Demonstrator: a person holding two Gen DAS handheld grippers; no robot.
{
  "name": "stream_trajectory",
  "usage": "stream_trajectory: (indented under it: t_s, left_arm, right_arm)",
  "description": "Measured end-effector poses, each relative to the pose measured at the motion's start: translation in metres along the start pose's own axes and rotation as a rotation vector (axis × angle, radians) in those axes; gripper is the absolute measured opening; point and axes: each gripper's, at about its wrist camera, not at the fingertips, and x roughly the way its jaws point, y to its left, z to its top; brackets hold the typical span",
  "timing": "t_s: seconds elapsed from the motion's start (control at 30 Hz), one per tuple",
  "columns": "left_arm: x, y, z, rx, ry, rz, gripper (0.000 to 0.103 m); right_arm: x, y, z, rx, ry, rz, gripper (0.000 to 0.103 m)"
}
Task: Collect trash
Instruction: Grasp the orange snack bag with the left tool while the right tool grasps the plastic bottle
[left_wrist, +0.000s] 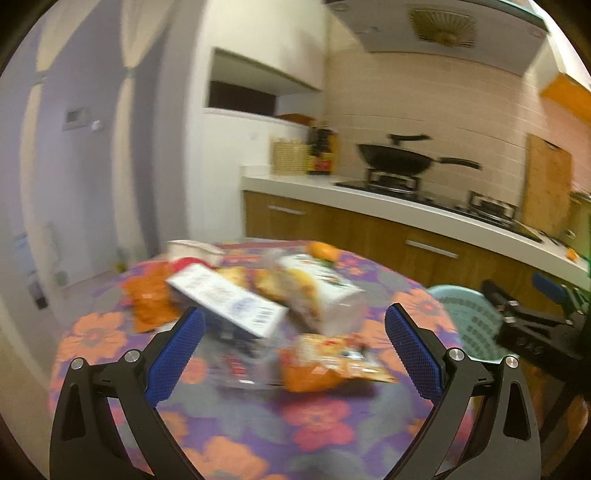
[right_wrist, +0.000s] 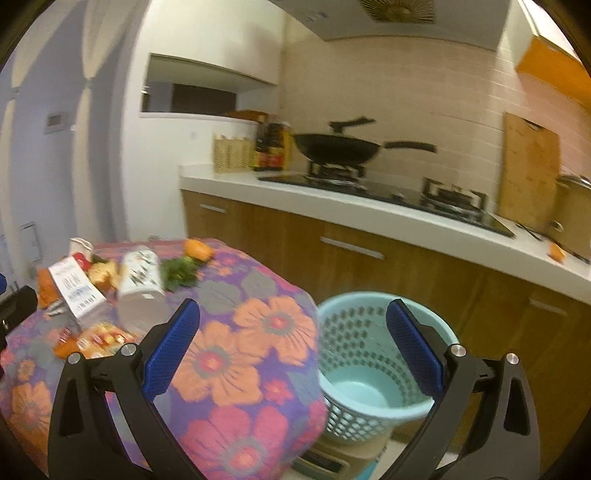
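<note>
Both grippers spread wide, holding nothing. Left gripper (left_wrist: 293, 347) faces the litter pile on the round table (left_wrist: 314, 443) with its floral cloth; right gripper (right_wrist: 291, 343) sits over the table's right edge and the pale blue perforated waste basket (right_wrist: 369, 369), which stands on the floor just beside the table and looks empty.

Trash, left wrist view (blurred):
- orange-and-white snack wrapper (left_wrist: 332, 365), nearest, lying flat between the left gripper's fingers (left_wrist: 177, 354).
- white carton with blue print (left_wrist: 229, 299), tilted, just behind.
- second white carton (left_wrist: 325, 291), on its side, to its right.
- orange crumpled bag (left_wrist: 151, 299), far left.
- an orange fruit (left_wrist: 323, 251) at the far edge; trash or not, cannot tell.

Handling judgement: wrapper is light, thin, slippery film; it should crush, so pinch a raised crease or edge, not the flat face. Cartons probably empty, light, semi-stiff; take across the narrow sides, mid-body.
</note>
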Motion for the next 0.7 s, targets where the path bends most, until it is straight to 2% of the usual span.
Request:
stream_trajectory:
  t_s: [0.13,0.3,0.47,0.57,0.6,0.67,0.7]
  left_arm:
    - [0.004,0.036,0.010,-0.054,0.011,0.075,0.093]
    - [0.011,0.084,0.022,-0.104,0.020,0.166,0.090]
    - [0.030,0.135,0.036,-0.122,0.061,0.217,0.090]
    - [0.057,0.165,0.039,-0.165,0.134,0.173,0.090]
    - [0.072,0.179,0.037,-0.209,0.181,0.138,0.088]
    - [0.091,0.199,0.031,-0.283,0.230,0.094,0.074]
    - [0.104,0.211,0.027,-0.340,0.274,0.054,0.074]
  right_arm:
    - [0.018,0.015,0.016,-0.012,0.010,0.110,0.097]
    - [0.043,0.038,0.027,-0.060,0.025,0.160,0.097]
    - [0.065,0.066,0.030,-0.108,0.037,0.240,0.096]
    - [0.080,0.085,0.029,-0.132,0.063,0.346,0.096]
    - [0.083,0.091,0.028,-0.140,0.072,0.354,0.096]
    - [0.095,0.105,0.025,-0.166,0.099,0.374,0.096]
    - [0.099,0.109,0.023,-0.166,0.108,0.379,0.096]
